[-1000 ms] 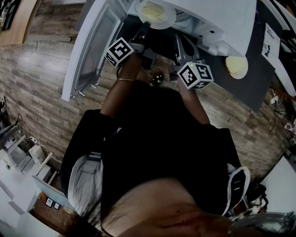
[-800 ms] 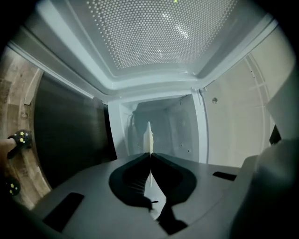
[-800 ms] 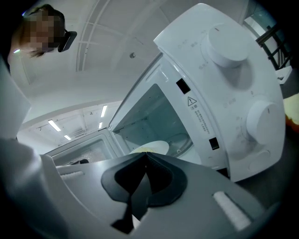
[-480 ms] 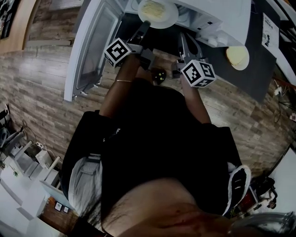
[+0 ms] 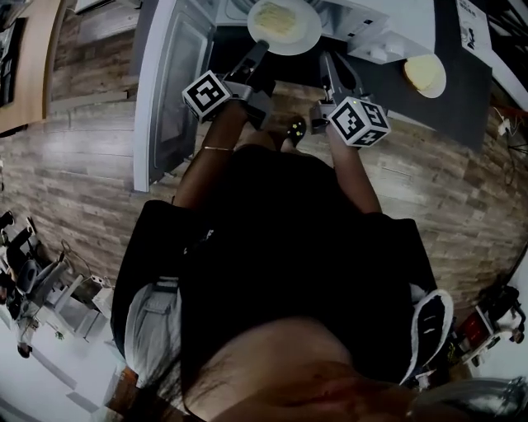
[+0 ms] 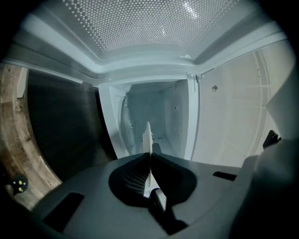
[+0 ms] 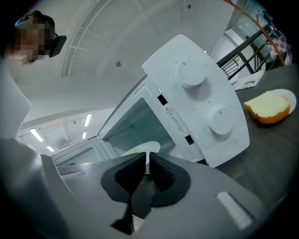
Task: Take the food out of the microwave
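Noted microwave [image 5: 388,29] with door [image 5: 169,82] swung open toward 10 o'clock in the head view. Found plate of pale yellow food [image 5: 283,23] at 12 o'clock, right at the mouth of the cavity and seemingly part way out (hard to say how far past the threshold). Saw left tongs [image 5: 262,45] clamped shut on the plate's rim at its 7 o'clock, with the thin white edge pinched between the pads in the left gripper view. Saw right tongs [image 5: 324,59] closed as well, with nothing pinched and tips just beside the rim at 5 o'clock. Judged roughly halfway: door opened, plate gripped. Left to do: draw the plate clear of the oven and set it down, likely on the dark counter [image 5: 450,115] at 2 o'clock, near the bread slice [image 5: 422,72]. Flagged tilt as a risk with a one-sided grip.
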The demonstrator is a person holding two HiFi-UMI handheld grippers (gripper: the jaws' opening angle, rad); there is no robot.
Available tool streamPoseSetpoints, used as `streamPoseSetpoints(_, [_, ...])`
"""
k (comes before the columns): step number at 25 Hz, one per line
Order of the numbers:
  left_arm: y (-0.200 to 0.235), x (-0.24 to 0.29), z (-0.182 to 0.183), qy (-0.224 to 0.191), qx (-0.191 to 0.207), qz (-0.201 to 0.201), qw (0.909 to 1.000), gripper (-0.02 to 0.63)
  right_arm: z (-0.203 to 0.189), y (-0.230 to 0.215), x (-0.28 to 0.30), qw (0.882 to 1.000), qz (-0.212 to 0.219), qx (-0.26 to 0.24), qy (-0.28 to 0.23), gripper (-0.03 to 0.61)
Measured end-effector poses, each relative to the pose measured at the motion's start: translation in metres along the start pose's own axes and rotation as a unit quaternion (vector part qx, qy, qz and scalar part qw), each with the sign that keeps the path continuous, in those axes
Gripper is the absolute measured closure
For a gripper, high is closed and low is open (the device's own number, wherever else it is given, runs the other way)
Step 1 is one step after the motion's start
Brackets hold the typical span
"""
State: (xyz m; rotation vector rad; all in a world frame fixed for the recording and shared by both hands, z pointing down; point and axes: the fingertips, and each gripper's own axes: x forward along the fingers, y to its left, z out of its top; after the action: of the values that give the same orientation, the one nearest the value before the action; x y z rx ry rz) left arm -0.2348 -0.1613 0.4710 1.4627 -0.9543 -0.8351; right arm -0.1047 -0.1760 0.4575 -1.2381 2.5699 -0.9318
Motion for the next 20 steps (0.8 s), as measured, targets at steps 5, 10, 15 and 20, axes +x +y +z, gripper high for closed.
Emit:
streamPoseSetpoints(5, [-0.013,-0.012,-0.010,0.036,-0.021,-0.018,0.9990,0.603,-0.006,0.006,-0.011,1.000,-0.012,0.019,-0.010,0.577])
streamPoseSetpoints(10, [-0.010,-0.027,-0.016,0.063,-0.026,-0.021,0.9975,0.603,-0.017,0.016,-0.022,0.999,-0.019,0.040,-0.016,0.576])
streamPoseSetpoints(15, [-0.022,-0.035,-0.034,0.088,-0.036,-0.039,0.9947,0.603,-0.020,0.020,-0.041,0.998,-0.028,0.052,-0.023,0.575])
streamPoseSetpoints(20, [-0.029,-0.049,-0.054,0.117,-0.043,-0.052,0.9908,0.603,-0.026,0.025,-0.069,0.997,-0.047,0.055,-0.039,0.575])
